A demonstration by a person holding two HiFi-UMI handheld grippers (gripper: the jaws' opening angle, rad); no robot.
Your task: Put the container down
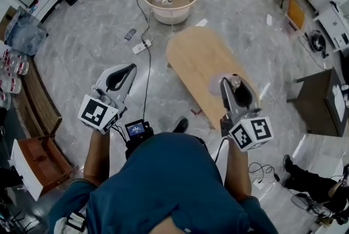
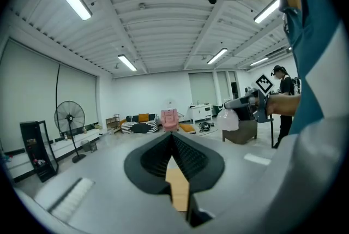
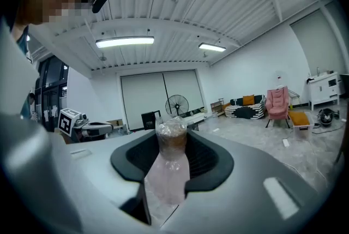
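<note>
Container [image 3: 172, 170], seemingly plastic-wrapped, is clamped in right gripper's [image 3: 172, 137] jaws; left gripper's [image 2: 172, 139] jaws are closed, empty; releasing it high risks toppling.

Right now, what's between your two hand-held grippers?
In the head view, a black cable on the grey marbled floor and the oval wooden table lie between the left hand-held gripper and the right hand-held gripper, which holds the clear plastic container.
</note>
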